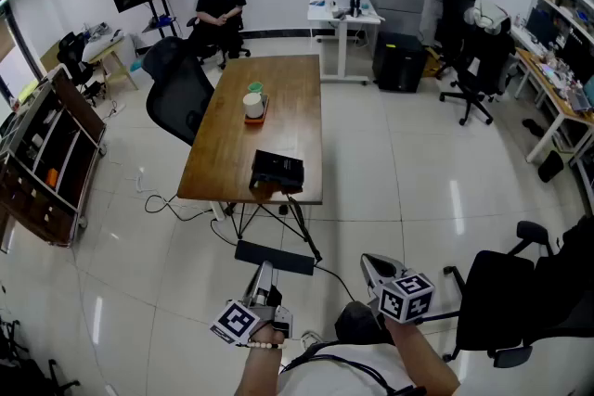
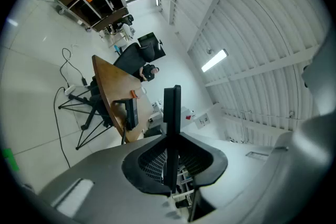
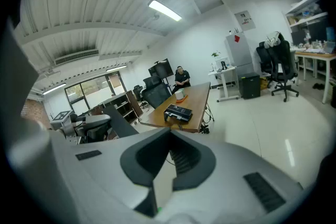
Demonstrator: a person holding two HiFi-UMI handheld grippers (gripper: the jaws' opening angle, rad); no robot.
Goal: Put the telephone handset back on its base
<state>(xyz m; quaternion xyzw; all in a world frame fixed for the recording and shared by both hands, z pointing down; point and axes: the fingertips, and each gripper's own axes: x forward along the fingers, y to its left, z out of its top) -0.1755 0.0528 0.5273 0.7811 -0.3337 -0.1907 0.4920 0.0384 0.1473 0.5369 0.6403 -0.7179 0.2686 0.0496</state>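
Telephone: a black, boxy set (image 1: pixel 277 170) sits at the near end of the wooden counter (image 1: pixel 278 83), close to the edge and well apart from both tools.
Left tool: held low in front of the person (image 1: pixel 266 275), its jaws drawn together with nothing of the task between them. A thin dark bar runs along their midline, and I take it for part of the tool.
Right tool: also held low and aimed towards the counter (image 1: pixel 369 262), its jaws meeting on one line and empty.
Handset, handling: probably stiff moulded plastic, light, smooth enough to slip, and not fragile under a moderate squeeze.
Handset, where to hold: judged best across the narrow middle of its bar, between the two thicker ends, so that it hangs level and drops square onto the base.
Hard to make out: at this range the telephone reads as one dark block. I cannot tell whether the handset lies on the base, beside it or askew.
Cord: none can be seen, though if one is there it may tug on the lift.
Other thing on the counter: a white cup (image 1: pixel 253 103) stands farther back, apart from the telephone.
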